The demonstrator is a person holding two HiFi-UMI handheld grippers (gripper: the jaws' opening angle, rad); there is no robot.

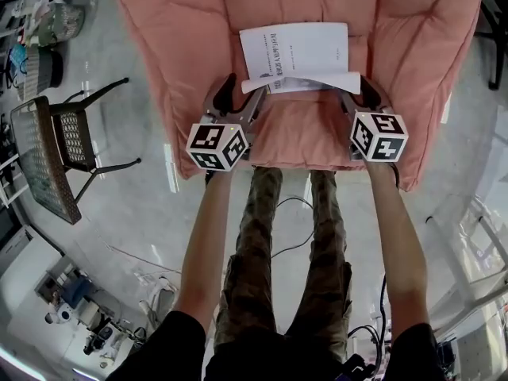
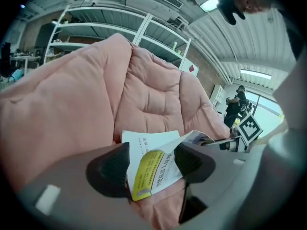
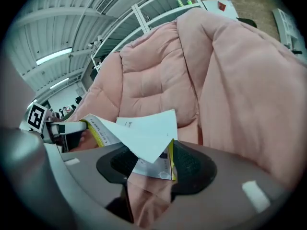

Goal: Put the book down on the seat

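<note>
A pale, glossy floor (image 1: 135,205) fills the head view from 3 round to 9 o'clock. The big pink padded seat (image 1: 198,46) takes the whole 12 o'clock part. The person's legs (image 1: 262,244) stand at 6 o'clock, and both arms (image 1: 208,236) reach up toward the seat. A dark wire chair (image 1: 59,141) stands well apart at 9 o'clock. In both gripper views white shelving (image 2: 96,28) rises behind the cushion at 12 o'clock.

The book (image 1: 298,50), white-covered, lies on the seat just toward 1 o'clock of the picture's middle. Its near edge curls up off the padding. The left gripper (image 1: 244,94) sits at the book's 7 o'clock corner and the right gripper (image 1: 359,94) at its 5 o'clock corner. Each carries a marker cube (image 1: 216,145) at its own 6 o'clock end.

The left gripper is released, its jaws spread wide. The book's corner with its yellow band (image 2: 144,174) reaches in between the pads (image 2: 112,169), with no squeeze on it that I can see. The right gripper is released too, jaws wide. A loose white page (image 3: 148,138) droops between its own pads (image 3: 189,164), with the book's yellow-edged corner just beside the 3 o'clock one
</note>
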